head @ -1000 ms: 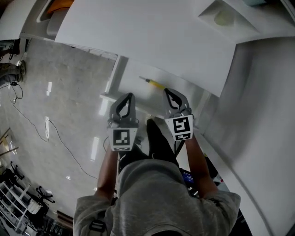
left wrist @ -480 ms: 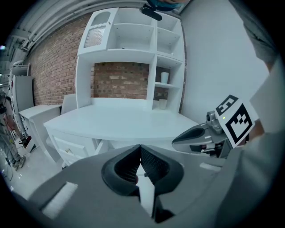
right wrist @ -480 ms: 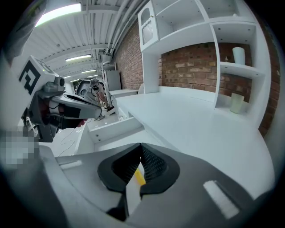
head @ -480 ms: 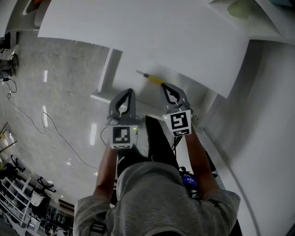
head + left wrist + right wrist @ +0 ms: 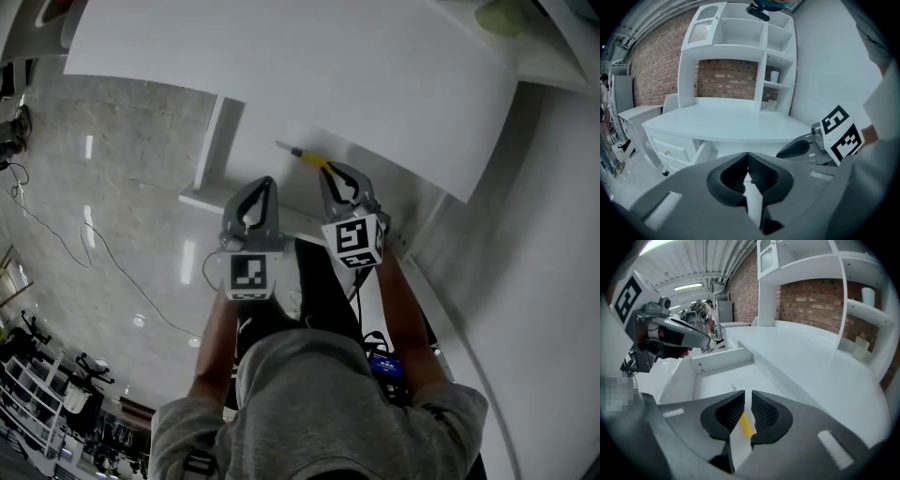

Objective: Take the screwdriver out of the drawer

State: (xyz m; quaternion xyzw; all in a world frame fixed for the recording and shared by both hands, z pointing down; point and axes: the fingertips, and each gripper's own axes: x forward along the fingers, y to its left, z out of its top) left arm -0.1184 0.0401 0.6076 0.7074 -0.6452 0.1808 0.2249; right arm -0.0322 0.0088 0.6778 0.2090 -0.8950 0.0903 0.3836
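**Right fingers parting over the screwdriver**

We are lowering both grippers toward the open white drawer (image 5: 272, 169), and both are now sitting lower than a moment ago. The right gripper (image 5: 333, 172) has just been opening. In the right gripper view its fingers are released to a narrow gap, and the yellow-handled screwdriver with the thin metal shaft (image 5: 746, 426) is showing through that gap. The pads are not pressing on it, so we are judging the grasp as about to start, not made. The left gripper (image 5: 747, 154) is keeping its fingers clenched on nothing, just beside the right one.

The screwdriver (image 5: 305, 157) is lying flat on the drawer floor (image 5: 717, 378), near the back. It sits close under the front edge of the white surface (image 5: 300, 66), with its shaft pointing toward the drawer's far side wall.

Room is looking tight at the back, where the surface is overhanging the drawer. We are thinking the lift should come toward the drawer's front edge, where the space above is open. The rest of the floor is bare, so nothing is crowding the fingers sideways.
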